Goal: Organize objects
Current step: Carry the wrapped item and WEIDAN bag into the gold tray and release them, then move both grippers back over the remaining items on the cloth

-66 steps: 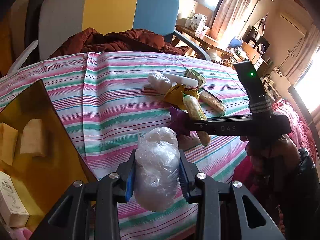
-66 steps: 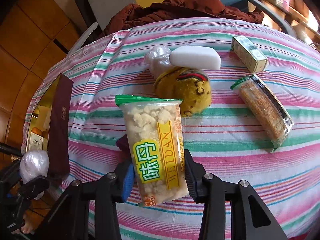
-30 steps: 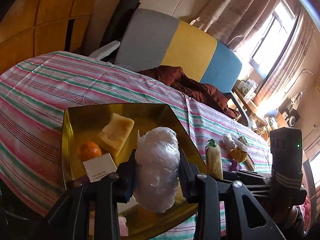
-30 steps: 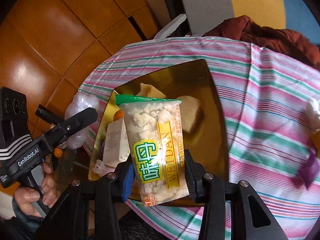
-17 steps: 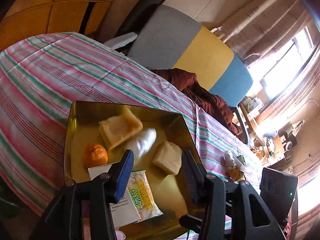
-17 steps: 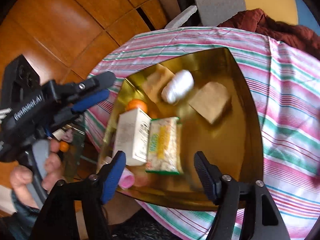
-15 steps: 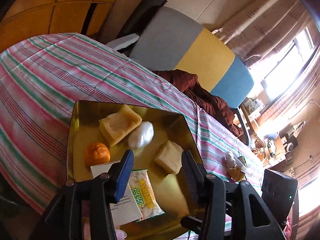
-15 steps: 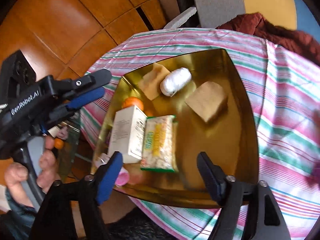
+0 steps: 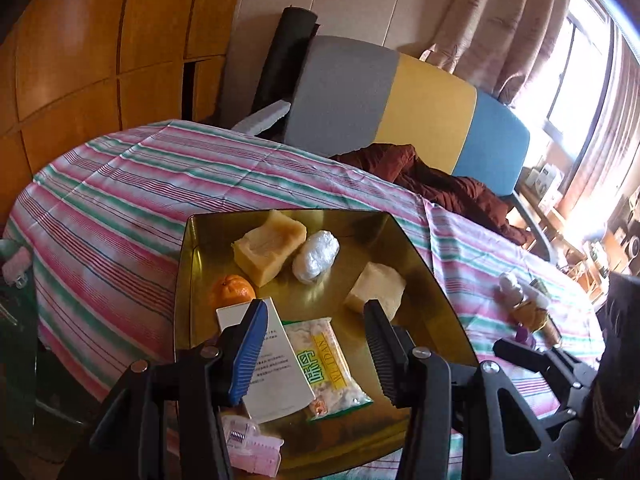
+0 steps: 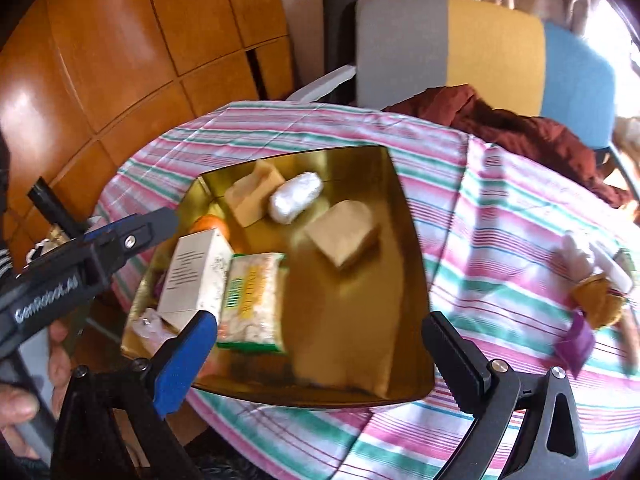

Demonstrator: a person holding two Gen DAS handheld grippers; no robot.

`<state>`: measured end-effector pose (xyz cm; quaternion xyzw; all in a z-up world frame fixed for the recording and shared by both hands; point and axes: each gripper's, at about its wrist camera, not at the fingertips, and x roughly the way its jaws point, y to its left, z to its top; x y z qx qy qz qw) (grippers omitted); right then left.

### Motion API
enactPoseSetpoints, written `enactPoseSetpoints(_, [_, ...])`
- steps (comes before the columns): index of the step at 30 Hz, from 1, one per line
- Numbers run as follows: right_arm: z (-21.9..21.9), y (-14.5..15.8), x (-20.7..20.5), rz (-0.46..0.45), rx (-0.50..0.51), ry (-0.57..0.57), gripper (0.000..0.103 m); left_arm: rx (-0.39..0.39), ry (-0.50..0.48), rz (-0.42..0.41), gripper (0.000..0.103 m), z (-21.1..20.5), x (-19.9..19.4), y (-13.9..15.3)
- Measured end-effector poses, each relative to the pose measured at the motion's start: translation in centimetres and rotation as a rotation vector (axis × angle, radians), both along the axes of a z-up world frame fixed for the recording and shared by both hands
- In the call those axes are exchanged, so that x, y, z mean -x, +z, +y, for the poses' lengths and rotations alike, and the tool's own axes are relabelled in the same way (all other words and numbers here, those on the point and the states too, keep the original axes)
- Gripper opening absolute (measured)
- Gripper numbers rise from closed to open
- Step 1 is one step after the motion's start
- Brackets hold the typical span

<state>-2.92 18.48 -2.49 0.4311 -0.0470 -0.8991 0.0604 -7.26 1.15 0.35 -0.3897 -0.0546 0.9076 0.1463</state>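
Striped pink, green and white cloth covers the round table (image 9: 120,200), with wood-panelled wall at upper left and a grey, yellow and blue chair back (image 9: 400,100) behind it. Centre of both views: a square gold metal tray (image 9: 188,280) resting on the cloth. Inside it lie a yellow sponge-like block (image 9: 268,246), a white plastic-wrapped bundle (image 9: 316,256) touching that block, a paler beige block (image 9: 376,290) to the right, a small orange fruit (image 9: 232,290), a white printed carton (image 9: 272,364) and, just beside it, a clear snack bag with green and yellow label (image 9: 332,364). Left claw (image 9: 316,360), lower centre of its own view, has its jaws spread apart and empty above the tray. Right claw (image 10: 320,364) likewise stands wide and holds nothing. Far right on the cloth, small objects (image 10: 596,280) remain outside the tray, including a mustard-coloured soft item; details are blurred.
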Motion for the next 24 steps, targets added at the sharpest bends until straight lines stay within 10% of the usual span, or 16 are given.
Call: enactPoseSetpoints(24, [3.1,-0.2,-1.8,0.042,-0.101,-0.121,0.103,0.142,-0.065,0.049,0.050,4.0,-3.2,-0.6])
